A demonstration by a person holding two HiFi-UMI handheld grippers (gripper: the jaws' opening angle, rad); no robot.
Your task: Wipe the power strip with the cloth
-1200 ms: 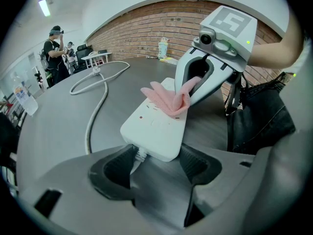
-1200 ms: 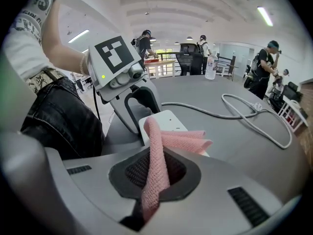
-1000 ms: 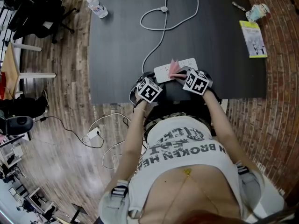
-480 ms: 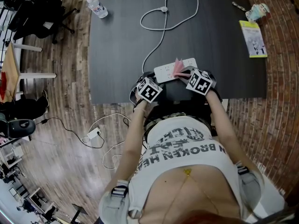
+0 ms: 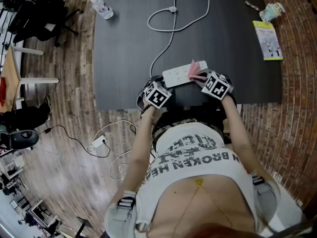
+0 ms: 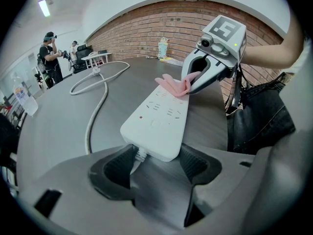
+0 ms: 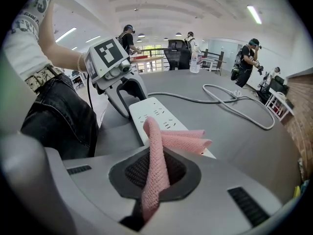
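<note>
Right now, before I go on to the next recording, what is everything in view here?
table: one, dark grey, in front of the person
power strip: one, white, near the table's front edge
cable: one, white, looping from the strip across the table
cloth: one, pink, draped on the strip's right end
bottle: one, clear, table's far left corner
booklet: one, yellow and white, table's far right
small teal thing: one, by the booklet; too small to name
plug block: one, white, with cables, on the wooden floor
chairs: black, far left; count unclear
people: several, across the room
left gripper: grey, jaws either side of the strip's cable end
right gripper: grey, jaws shut on the cloth
</note>
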